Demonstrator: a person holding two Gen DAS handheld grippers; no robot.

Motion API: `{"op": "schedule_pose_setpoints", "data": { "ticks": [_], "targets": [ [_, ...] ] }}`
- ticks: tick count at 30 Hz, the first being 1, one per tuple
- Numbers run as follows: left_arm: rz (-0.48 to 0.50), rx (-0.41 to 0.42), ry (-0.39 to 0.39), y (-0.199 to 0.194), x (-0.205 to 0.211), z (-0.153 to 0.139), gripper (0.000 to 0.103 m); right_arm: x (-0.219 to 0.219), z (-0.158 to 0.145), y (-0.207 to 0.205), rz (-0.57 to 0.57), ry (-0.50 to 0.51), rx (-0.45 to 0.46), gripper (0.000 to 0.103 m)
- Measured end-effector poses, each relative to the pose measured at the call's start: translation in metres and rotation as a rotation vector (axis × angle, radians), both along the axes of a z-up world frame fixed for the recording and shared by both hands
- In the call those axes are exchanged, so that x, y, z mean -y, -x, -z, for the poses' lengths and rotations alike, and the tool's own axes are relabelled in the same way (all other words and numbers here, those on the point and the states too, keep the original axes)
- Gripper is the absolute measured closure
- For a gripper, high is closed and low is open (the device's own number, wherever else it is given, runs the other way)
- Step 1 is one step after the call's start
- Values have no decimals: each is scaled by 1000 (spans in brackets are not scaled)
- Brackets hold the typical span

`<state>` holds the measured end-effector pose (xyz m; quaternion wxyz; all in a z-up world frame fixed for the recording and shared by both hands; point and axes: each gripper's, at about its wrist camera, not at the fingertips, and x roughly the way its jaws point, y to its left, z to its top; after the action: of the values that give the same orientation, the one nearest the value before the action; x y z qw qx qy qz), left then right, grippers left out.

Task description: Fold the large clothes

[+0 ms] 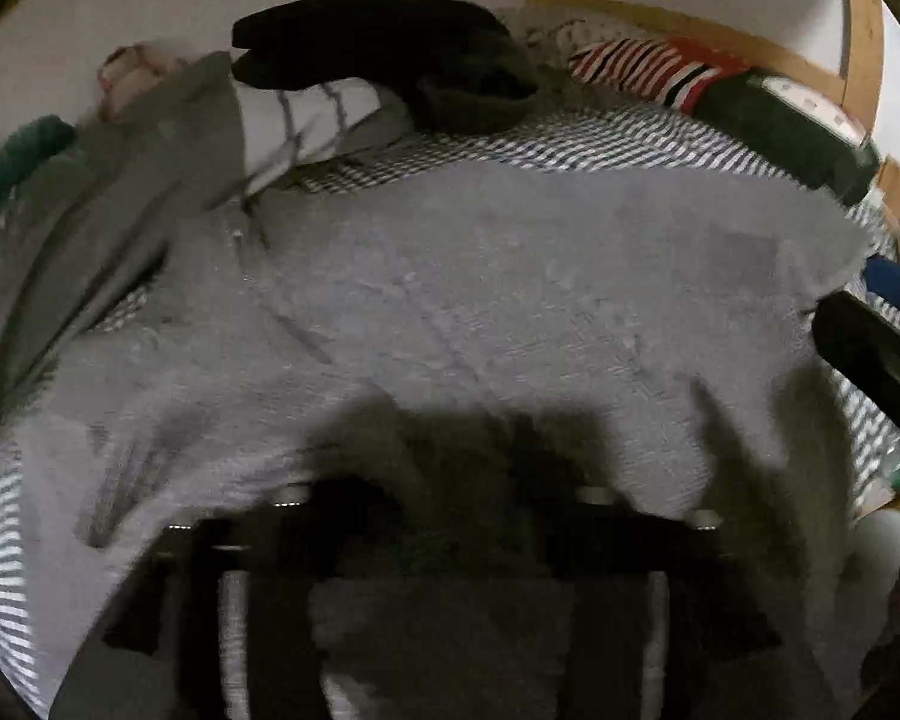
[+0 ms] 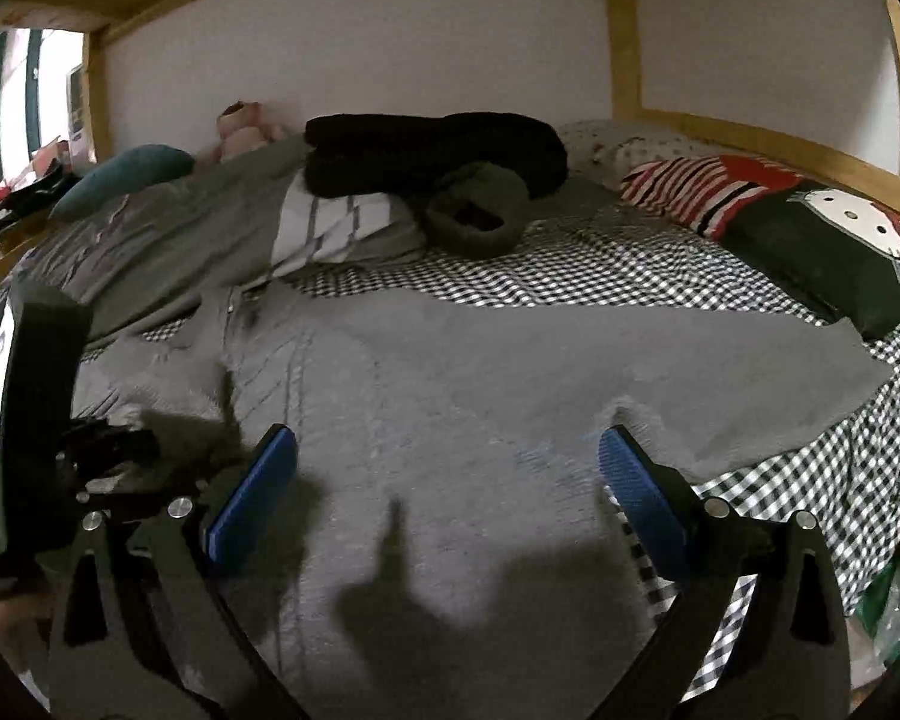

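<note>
While the grey garment (image 2: 450, 372) lies spread across the front half of the bed (image 2: 810, 480), its long axis running side to side along the near edge, we hold the right gripper (image 2: 450, 492) just above its middle, jaws wide apart with nothing between them. The left gripper (image 1: 450, 540) hangs low toward the garment's left end; its fingers are blurred and dark, so we cannot tell its state. The garment's right tip lies nearer our right gripper.
</note>
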<state>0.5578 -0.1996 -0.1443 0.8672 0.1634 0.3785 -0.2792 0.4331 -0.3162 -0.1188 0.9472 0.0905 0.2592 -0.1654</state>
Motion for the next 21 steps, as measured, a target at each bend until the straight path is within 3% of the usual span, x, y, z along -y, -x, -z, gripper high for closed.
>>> {"op": "schedule_pose_setpoints", "data": {
  "ticks": [3, 5, 8, 10, 13, 14, 17, 21],
  "targets": [
    [-8, 46, 91, 9, -2, -19, 20, 2, 1, 1, 5, 3, 0, 4],
    [-30, 37, 168, 8, -15, -40, 20, 0, 1, 1, -8, 6, 3, 3],
    [-97, -65, 281, -7, -52, -65, 19, -14, -1, -3, -76, 32, 13, 3],
    [-120, -161, 361, -16, -81, -73, 10, -32, -5, -6, -140, 77, 31, 3],
    [-10, -332, 431, -19, -92, -71, 9, -54, -12, -10, -184, 108, 65, 3],
    [48, -348, 432, -15, -85, -68, 9, -56, -15, -11, -183, 94, 77, 3],
    [74, -232, 393, 0, -65, -70, 9, -50, -25, -8, -131, 80, 105, 3],
    [87, -92, 507, 13, -66, -108, 9, -41, -35, -1, -126, 83, 103, 3]
  ]
}}
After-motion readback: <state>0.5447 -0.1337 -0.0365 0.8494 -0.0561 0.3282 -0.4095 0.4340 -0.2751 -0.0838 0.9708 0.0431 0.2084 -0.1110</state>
